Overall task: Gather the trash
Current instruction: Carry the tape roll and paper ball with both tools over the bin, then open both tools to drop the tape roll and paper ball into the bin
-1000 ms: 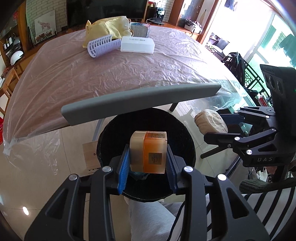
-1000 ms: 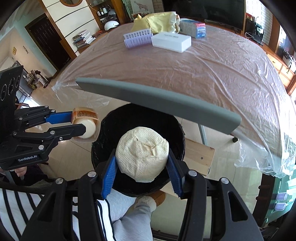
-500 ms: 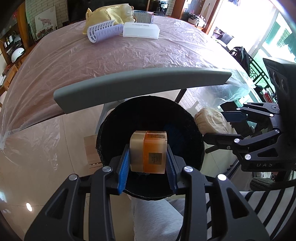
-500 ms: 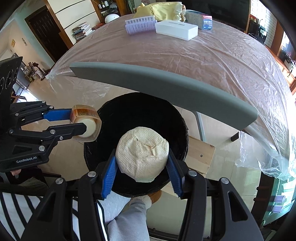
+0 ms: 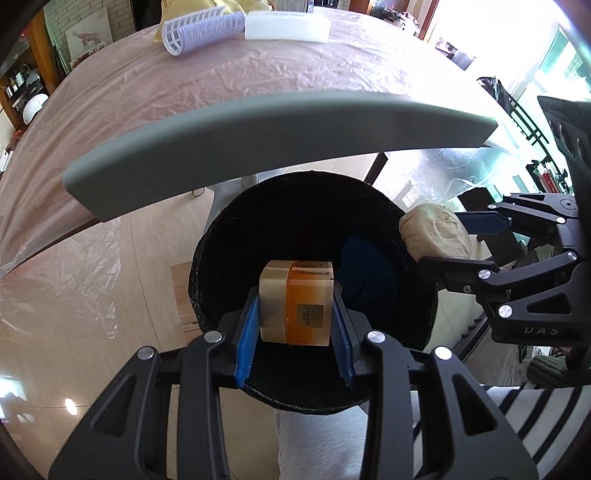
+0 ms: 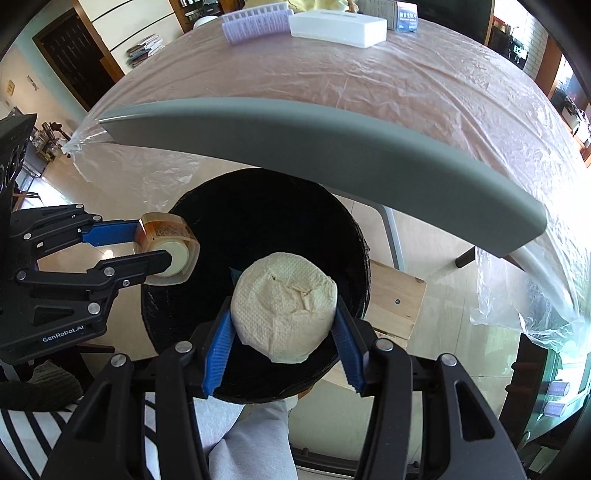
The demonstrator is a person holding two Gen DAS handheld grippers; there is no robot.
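Left wrist – glossy orange jar (image 5: 300, 302), black round bin (image 5: 373, 206)

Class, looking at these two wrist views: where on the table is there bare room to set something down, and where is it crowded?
The plastic-covered table is bare from the grey chair back to the far end. That end is crowded: the lilac basket and the white box lie side by side.

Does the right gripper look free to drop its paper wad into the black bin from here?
Probably yes. The right gripper holds the paper wad right above the black bin's open mouth, nothing between. The left gripper, holding the amber jar, sits off at the rim.
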